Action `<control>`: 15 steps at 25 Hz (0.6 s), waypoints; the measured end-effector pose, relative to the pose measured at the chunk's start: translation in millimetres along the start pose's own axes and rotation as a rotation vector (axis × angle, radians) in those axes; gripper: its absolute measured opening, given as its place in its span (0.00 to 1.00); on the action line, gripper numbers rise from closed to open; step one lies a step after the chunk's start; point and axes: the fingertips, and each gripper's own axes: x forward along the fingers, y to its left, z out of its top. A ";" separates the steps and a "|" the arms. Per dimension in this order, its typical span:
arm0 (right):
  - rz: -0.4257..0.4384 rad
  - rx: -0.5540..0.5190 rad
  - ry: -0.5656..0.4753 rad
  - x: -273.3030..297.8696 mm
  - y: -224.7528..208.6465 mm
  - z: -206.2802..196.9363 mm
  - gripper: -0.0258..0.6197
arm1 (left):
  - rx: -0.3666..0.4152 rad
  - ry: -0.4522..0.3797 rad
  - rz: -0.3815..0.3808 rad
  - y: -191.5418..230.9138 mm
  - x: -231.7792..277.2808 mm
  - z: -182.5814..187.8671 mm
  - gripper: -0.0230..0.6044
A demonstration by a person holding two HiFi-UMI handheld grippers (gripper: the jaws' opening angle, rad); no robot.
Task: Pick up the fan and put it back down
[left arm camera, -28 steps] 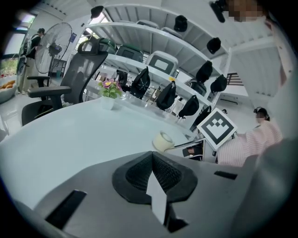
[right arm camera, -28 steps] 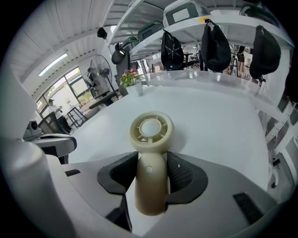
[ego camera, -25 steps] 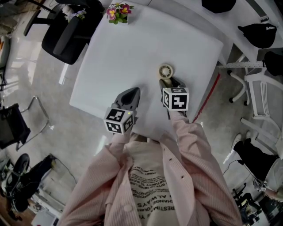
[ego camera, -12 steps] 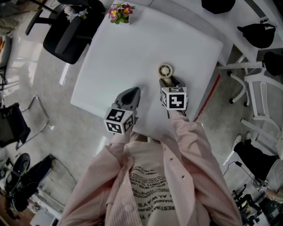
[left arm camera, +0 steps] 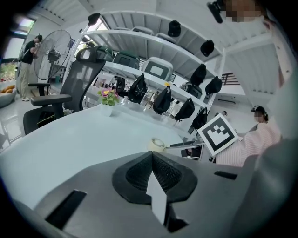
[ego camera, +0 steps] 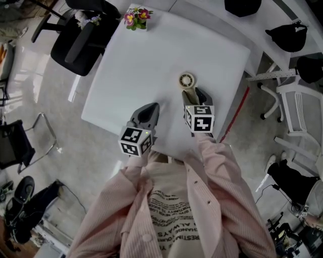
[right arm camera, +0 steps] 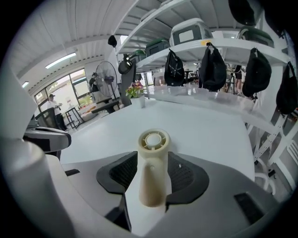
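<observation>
Left gripper [ego camera: 150, 107]: over the table's [ego camera: 151, 55] near edge, fingers [left arm camera: 135, 174] pressed together with nothing between them.
Right gripper [right arm camera: 152, 162]: fingers [right arm camera: 122, 173] opening, the fan's handle between them.
Fan [ego camera: 186, 80]: small, cream, handheld, on the white table, round head pointing away.
Flower pot [ego camera: 135, 15]: at the table's far corner.

Fan [ego camera: 186, 80] handle partly under right claw [ego camera: 195, 95]

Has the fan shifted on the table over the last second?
No. The fan keeps its offset from the right corner of the table in the head view.
</observation>
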 end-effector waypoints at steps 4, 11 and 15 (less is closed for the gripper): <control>0.019 -0.006 -0.070 -18.5 5.5 12.3 0.31 | 0.007 -0.024 0.000 -7.9 -11.0 4.7 0.04; 0.051 -0.049 -0.142 -63.9 18.3 26.2 0.10 | 0.046 -0.087 -0.031 -35.2 -36.1 25.6 0.04; 0.059 -0.029 -0.188 -89.4 18.3 37.1 0.07 | 0.082 -0.133 -0.044 -45.7 -48.3 44.2 0.04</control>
